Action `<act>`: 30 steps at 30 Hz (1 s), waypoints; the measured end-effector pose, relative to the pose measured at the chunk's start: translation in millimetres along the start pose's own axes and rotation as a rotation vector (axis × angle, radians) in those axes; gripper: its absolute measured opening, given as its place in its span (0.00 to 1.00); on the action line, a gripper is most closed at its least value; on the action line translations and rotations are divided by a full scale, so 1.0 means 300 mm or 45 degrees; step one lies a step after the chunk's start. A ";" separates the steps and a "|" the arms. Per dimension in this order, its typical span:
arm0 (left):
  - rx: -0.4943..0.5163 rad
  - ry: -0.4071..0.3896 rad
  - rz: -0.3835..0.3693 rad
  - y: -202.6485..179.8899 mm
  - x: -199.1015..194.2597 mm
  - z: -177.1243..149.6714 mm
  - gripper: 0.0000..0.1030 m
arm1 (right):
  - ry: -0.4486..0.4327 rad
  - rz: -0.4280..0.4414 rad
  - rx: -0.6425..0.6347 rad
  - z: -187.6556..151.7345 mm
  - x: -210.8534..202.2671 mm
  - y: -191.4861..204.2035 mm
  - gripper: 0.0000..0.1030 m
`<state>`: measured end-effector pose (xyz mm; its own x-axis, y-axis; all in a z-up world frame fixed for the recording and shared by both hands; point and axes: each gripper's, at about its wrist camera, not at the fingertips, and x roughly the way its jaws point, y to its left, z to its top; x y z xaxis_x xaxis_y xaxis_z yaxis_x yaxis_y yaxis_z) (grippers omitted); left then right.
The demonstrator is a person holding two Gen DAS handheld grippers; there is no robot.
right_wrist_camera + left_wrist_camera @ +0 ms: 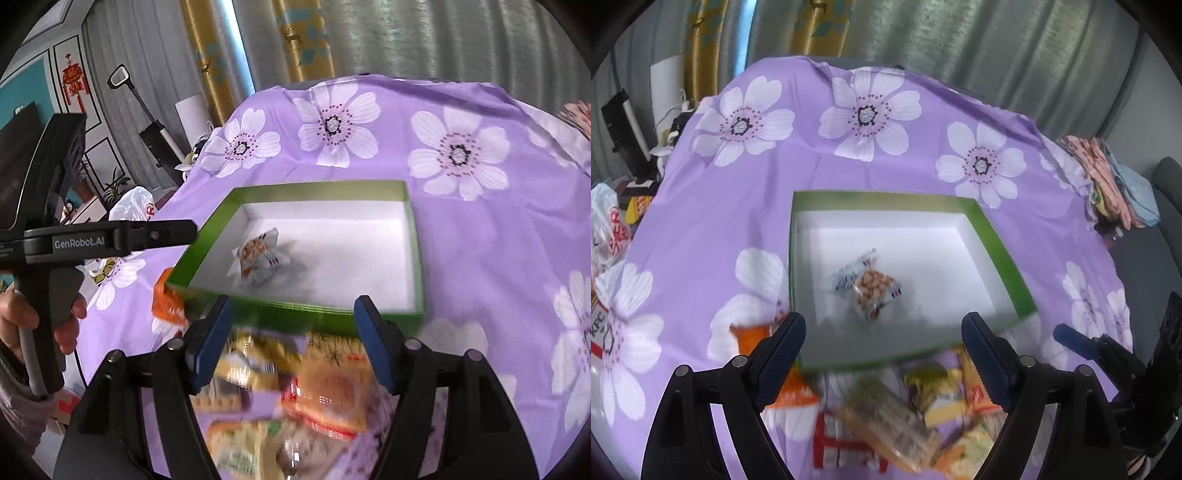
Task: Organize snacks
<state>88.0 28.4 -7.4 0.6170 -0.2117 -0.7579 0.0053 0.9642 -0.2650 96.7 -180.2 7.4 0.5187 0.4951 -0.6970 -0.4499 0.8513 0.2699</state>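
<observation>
Both grippers are hovering over a pile of snack packets lying on the purple flowered cloth covering the counter. The left gripper and right gripper are showing jaws spread apart, gripping nothing. Two small packets are sitting inside the green box just beyond the pile.

Grey-green curtains with gold drapes behind; framed panels, perhaps, on the wall
</observation>
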 end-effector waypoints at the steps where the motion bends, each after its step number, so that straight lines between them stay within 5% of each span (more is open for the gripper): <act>1: 0.011 0.000 0.012 -0.005 -0.018 -0.025 0.84 | -0.001 0.001 0.002 -0.014 -0.017 0.001 0.66; 30: 0.202 -0.068 0.206 -0.171 -0.161 -0.364 0.84 | 0.101 0.052 -0.084 -0.342 -0.174 0.111 0.66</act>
<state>-28.0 -28.3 -22.5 0.6604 -0.0477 -0.7494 0.0240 0.9988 -0.0424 -20.0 -195.5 -15.4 0.4405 0.5118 -0.7375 -0.5182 0.8159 0.2567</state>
